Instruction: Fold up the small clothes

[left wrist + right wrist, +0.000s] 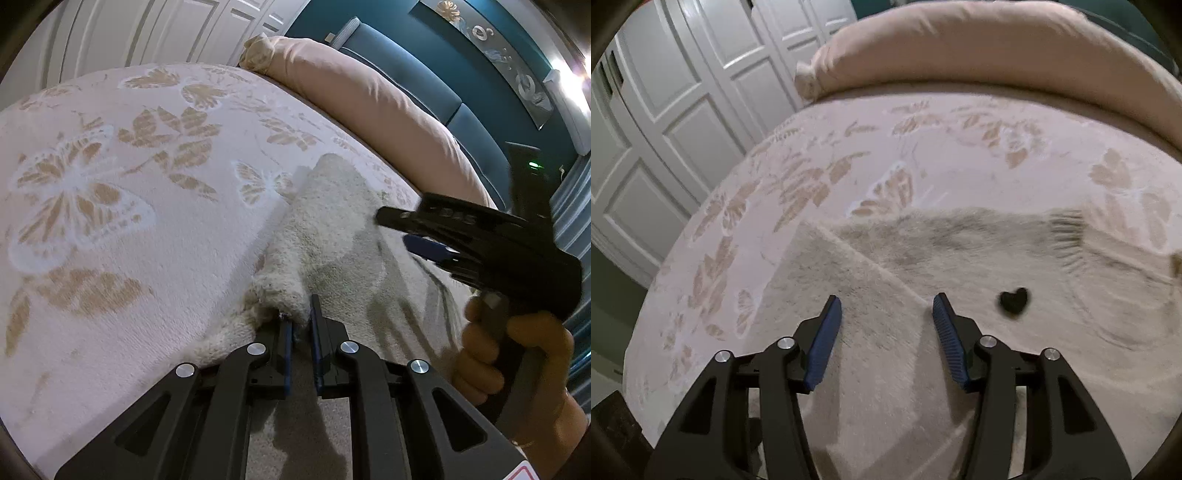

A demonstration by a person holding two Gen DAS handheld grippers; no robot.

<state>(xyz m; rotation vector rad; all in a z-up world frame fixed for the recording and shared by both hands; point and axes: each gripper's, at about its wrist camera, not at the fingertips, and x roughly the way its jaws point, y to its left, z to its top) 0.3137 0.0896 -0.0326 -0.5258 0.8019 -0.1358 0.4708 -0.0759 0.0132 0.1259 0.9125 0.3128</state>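
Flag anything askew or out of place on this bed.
Nothing is damaged or spilled. The cream fuzzy garment lies partly folded on the butterfly blanket, one edge bunched up where the left gripper pinches it. The right gripper hovers open above it.

Left gripper (300,325) at bottom centre is pinching a bunched, fuzzy edge of the cream garment (332,221), blue pads nearly together with fabric between them. Garment is running from the jaws up toward centre-right, lying on the pink butterfly-print blanket (110,184) that's filling the left half. Right gripper (395,229) is coming in from the right edge, hovering over the garment, tips blurred so jaw gap is unclear. Right hand (517,354) is gripping its handle at lower right. Pink pillow (369,99) is sitting upper centre against a teal headboard (424,66).
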